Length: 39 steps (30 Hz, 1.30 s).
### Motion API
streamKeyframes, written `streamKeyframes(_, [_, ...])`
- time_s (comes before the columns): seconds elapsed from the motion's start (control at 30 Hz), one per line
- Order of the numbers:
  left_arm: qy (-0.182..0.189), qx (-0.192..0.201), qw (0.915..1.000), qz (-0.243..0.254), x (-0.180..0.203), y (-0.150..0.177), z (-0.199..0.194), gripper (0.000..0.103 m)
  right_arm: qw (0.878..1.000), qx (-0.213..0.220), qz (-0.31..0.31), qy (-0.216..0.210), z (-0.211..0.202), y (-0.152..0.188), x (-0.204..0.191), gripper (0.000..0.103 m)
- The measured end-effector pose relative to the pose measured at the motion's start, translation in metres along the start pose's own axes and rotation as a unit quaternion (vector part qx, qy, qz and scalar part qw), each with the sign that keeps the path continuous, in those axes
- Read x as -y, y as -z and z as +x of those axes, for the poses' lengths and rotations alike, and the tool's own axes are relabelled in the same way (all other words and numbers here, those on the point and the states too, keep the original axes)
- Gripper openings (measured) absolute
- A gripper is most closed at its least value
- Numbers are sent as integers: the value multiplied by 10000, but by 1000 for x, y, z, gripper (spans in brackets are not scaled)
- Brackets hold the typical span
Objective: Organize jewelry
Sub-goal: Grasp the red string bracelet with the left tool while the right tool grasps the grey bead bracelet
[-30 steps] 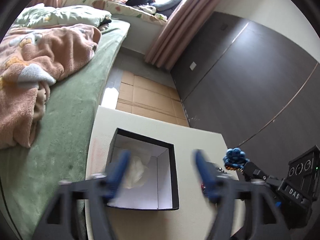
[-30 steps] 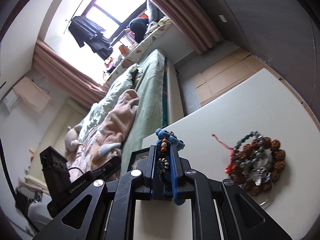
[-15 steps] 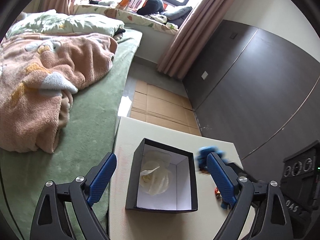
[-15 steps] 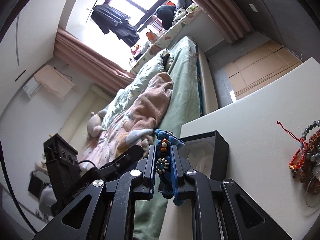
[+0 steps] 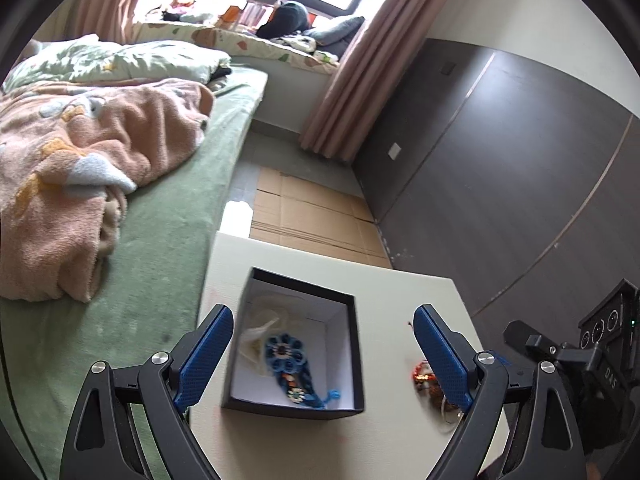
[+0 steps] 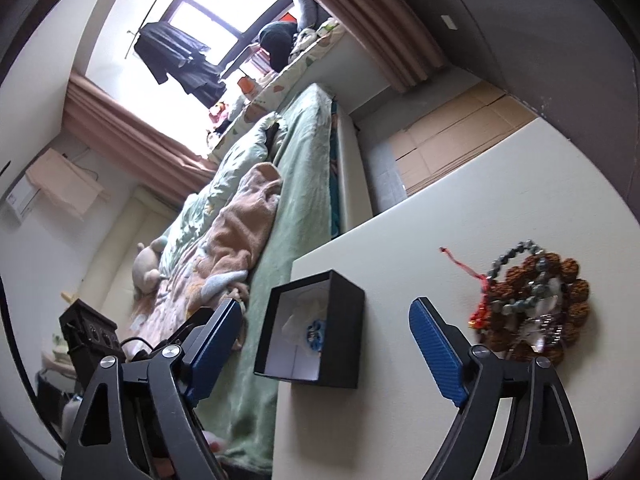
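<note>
The blue bracelet (image 5: 290, 364) lies inside the black box (image 5: 356, 344), on the white floor of it, its flower-shaped beadwork uppermost and a small blue tassel trailing toward the near wall. Beside it in the box, on the bed side, sits a crumpled cream cloth (image 5: 260, 338). In the right wrist view the bracelet (image 6: 315, 334) shows as a small blue patch deep in the same box (image 6: 346, 334).

The box stands on the pale table (image 5: 304, 444), close to the table's edge nearest the bed (image 5: 160, 264). Well apart from the box, on its other side, a heap of bracelets (image 6: 536, 308) rests on the table: brown seed beads, grey-green beads, a clear ring and a red cord whose end points toward the box.

The right gripper (image 6: 326, 348) has just been opening; its jaws now stand wide apart with nothing between the pads, the box seen through the gap. The left gripper (image 5: 324, 348) is likewise spread wide and empty, hanging over the box, its right finger (image 5: 438, 354) covering part of the heap.

Beyond the box, past the table's far edge, flattened cardboard (image 5: 304, 216) lies on the floor by a dark wall (image 5: 500, 184), and a peach blanket (image 5: 80, 148) is bunched on the bed.
</note>
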State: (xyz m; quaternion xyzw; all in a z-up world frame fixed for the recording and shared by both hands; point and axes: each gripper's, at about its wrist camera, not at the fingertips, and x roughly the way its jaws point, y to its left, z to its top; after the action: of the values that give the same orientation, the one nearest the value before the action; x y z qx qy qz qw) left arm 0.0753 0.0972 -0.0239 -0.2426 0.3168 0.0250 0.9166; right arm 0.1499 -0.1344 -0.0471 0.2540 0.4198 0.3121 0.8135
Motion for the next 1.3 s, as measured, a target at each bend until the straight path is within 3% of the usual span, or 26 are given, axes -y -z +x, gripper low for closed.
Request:
streamKeyframes(0.3, [464,-323,9981,234,35,11,15,91,9968,174,455,628,-42,-8,46,86])
streamKeyframes(0.57, [749,-601,9931,676,73,27,38,73,9908,-14,913,995,-57,-7,79,86])
streamKeyframes(0.9, [852,-922,9873,978,100,44,68,50,9859,-311,1451,779,-38,-14,114,50])
streamKeyframes(1.0, [876,-1024,9862,961,101,46,76,44,9853,-461,1423,826,-22,-18,116,46])
streamKeyframes(1.3, [876,-1132,9852,945,99,46,87,44,9825,-691,1383,1039,8,-22,120,36])
